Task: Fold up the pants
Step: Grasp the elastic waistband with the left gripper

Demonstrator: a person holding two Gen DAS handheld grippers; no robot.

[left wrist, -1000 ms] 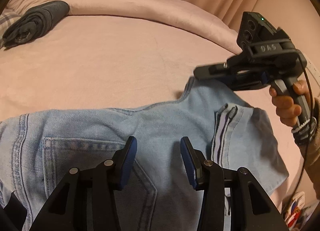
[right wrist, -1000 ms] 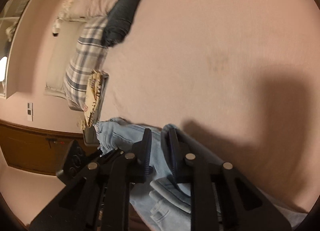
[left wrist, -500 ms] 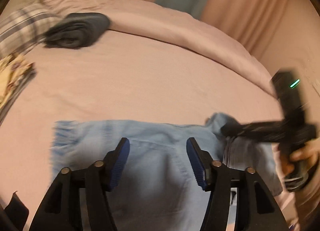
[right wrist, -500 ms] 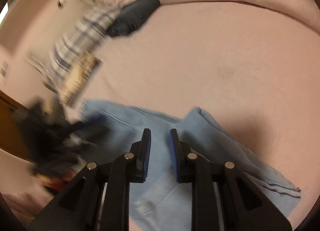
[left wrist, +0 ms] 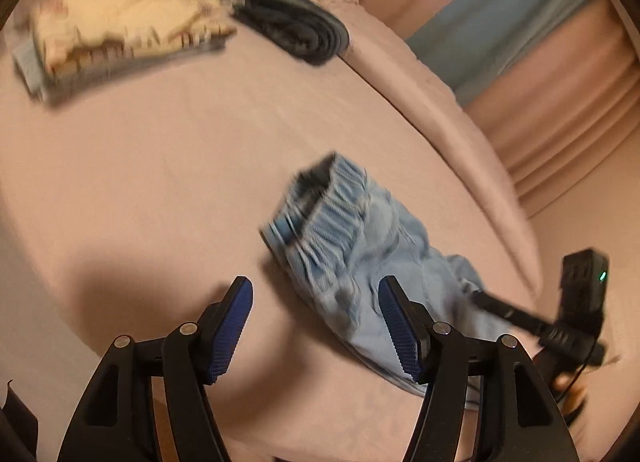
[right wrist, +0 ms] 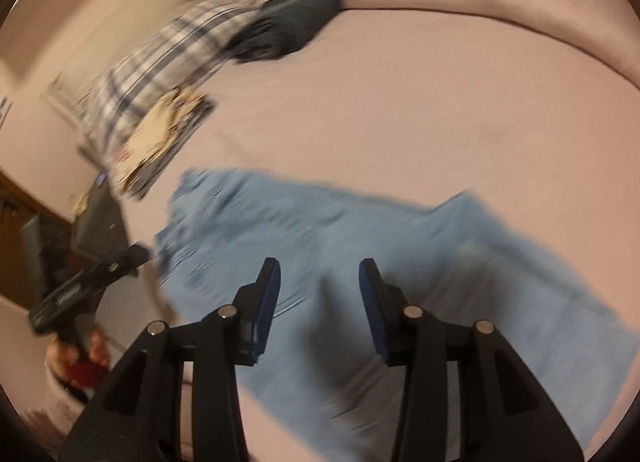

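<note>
My left gripper (left wrist: pixel 316 326) hangs over the bed sheet (left wrist: pixel 160 165), its jaws opening with nothing between them; the jeans (left wrist: pixel 360 262) lie on the sheet just ahead and to its right, waistband end farthest from me. My right gripper (right wrist: pixel 318 302) hovers above the jeans, its jaws opening too, the cloth below them, not between. Beyond the jeans, at the far edge of the sheet, a folded dark garment (left wrist: pixel 296 27) rests against the rolled duvet (left wrist: pixel 420 73). Left of it lies a plaid pillow (right wrist: pixel 160 65), with a stack of folded cloth (left wrist: pixel 120 29) in front of that.
</note>
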